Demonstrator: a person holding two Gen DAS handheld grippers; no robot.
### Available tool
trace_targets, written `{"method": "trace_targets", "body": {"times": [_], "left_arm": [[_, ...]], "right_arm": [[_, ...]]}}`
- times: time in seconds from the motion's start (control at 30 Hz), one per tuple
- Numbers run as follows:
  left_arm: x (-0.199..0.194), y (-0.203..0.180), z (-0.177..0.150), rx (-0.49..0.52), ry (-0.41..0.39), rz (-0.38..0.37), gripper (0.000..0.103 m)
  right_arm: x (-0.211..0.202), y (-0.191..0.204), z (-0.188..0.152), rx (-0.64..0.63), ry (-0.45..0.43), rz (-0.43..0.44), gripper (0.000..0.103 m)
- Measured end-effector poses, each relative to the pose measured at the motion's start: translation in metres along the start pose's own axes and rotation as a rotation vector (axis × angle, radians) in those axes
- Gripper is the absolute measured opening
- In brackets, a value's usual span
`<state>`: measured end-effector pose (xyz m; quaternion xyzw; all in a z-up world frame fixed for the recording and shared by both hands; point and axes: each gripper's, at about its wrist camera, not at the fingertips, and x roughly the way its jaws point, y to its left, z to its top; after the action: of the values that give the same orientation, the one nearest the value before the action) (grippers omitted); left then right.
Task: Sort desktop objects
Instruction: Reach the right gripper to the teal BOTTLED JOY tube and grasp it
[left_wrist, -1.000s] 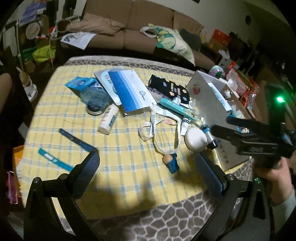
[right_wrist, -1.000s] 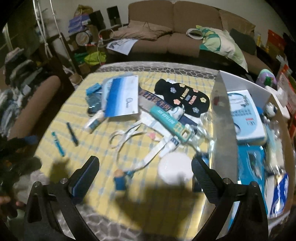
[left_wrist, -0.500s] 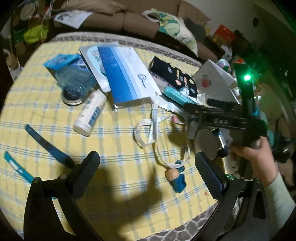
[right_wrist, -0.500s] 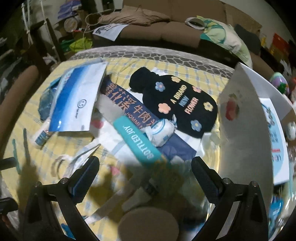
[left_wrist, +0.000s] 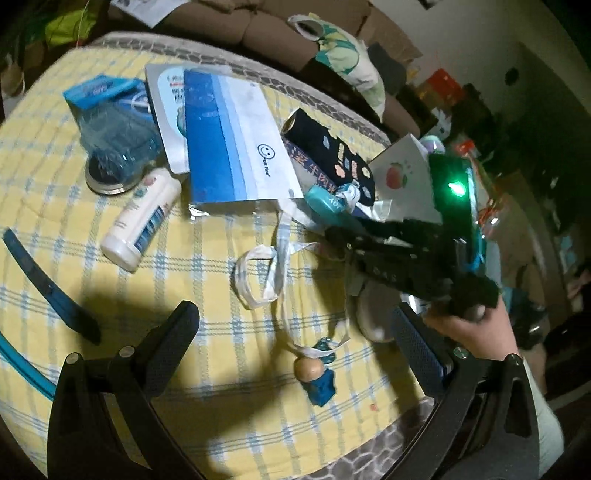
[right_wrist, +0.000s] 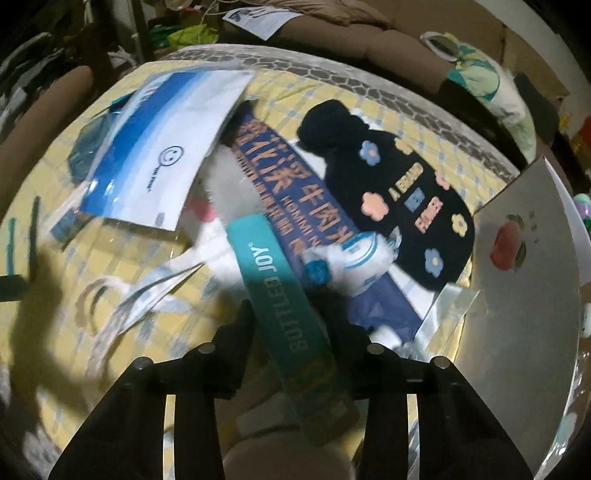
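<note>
Now the long teal box printed "BOTTLED JOY" (right_wrist: 284, 314) lies between the two fingers of the right gripper (right_wrist: 295, 328), its near end running back under the gripper body; the fingers (right_wrist: 240, 332) stand close on either side of it, though blur hides whether they actually press it, so I cannot tell if it is clamped; its far end rests on a dark blue packet with orange Chinese lettering (right_wrist: 295, 192); a small white-and-blue wrapped bundle (right_wrist: 354, 262) lies just beside the box on its right; beyond that sits one black flower-patterned pouch (right_wrist: 391, 192), and to the left one blue-and-white plastic bag with a smiley face (right_wrist: 162, 147); a white cardboard box flap with a peach print (right_wrist: 524, 258) stands at the right; all lie on a yellow checked tablecloth (left_wrist: 207, 295). The left gripper (left_wrist: 291, 332) hovers with its fingers wide apart, holding nothing; before it lie one white cylindrical bottle (left_wrist: 142, 221), one small blue figure with a wooden head (left_wrist: 314, 376), and white loose ribbon handles (left_wrist: 266, 273).
</note>
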<state>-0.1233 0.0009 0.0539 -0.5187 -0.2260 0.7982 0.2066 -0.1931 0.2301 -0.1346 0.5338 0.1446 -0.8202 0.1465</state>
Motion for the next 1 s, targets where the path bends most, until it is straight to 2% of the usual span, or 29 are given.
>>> {"method": "trace_targets", "body": {"times": [0.1,0.13,0.27,0.3,0.33,0.37,0.43,0.5,0.57,0.63,0.67,0.8,0.9,0.97,1.0], "left_arm": [[0.005,0.004,0.001,-0.062,0.005,-0.073,0.103],[0.007,0.005,0.0,-0.074,0.008,-0.093,0.103],[0.028,0.008,-0.008,-0.133,0.059,-0.164,0.103],[0.034,0.011,-0.011,-0.155,0.075,-0.174,0.103],[0.041,0.014,-0.015,-0.181,0.091,-0.185,0.103],[0.046,0.016,-0.017,-0.193,0.098,-0.183,0.103],[0.054,0.016,-0.021,-0.184,0.102,-0.155,0.103],[0.052,0.013,-0.022,-0.183,0.084,-0.136,0.103],[0.045,0.013,-0.021,-0.204,0.05,-0.126,0.103],[0.04,0.015,-0.019,-0.217,0.026,-0.129,0.103],[0.039,0.015,-0.019,-0.219,0.02,-0.132,0.103],[0.043,0.013,-0.013,-0.206,0.024,-0.131,0.103],[0.046,0.012,-0.01,-0.197,0.033,-0.128,0.103],[0.049,0.012,-0.01,-0.198,0.041,-0.135,0.103],[0.051,0.011,-0.01,-0.195,0.047,-0.137,0.103]], "right_arm": [[-0.017,-0.002,-0.011,0.07,-0.004,0.067,0.037],[-0.024,-0.003,-0.018,0.11,0.001,0.117,0.035],[-0.042,0.019,-0.045,0.121,0.03,0.212,0.028],[-0.046,0.023,-0.052,0.127,0.031,0.231,0.018],[-0.05,0.026,-0.058,0.142,0.029,0.264,0.013],[-0.054,0.03,-0.064,0.17,0.029,0.305,0.013],[-0.059,0.037,-0.077,0.203,0.025,0.335,0.013],[-0.058,0.038,-0.088,0.232,0.014,0.329,0.015],[-0.058,0.032,-0.092,0.278,-0.03,0.32,0.022],[-0.057,0.033,-0.091,0.296,-0.072,0.288,0.057],[-0.056,0.032,-0.087,0.279,-0.086,0.251,0.063],[-0.041,0.039,-0.069,0.219,-0.102,0.212,0.064],[-0.013,0.044,-0.062,0.215,-0.051,0.204,0.064],[-0.011,0.049,-0.061,0.197,-0.077,0.173,0.062],[-0.011,0.049,-0.059,0.196,-0.071,0.167,0.049]]}}
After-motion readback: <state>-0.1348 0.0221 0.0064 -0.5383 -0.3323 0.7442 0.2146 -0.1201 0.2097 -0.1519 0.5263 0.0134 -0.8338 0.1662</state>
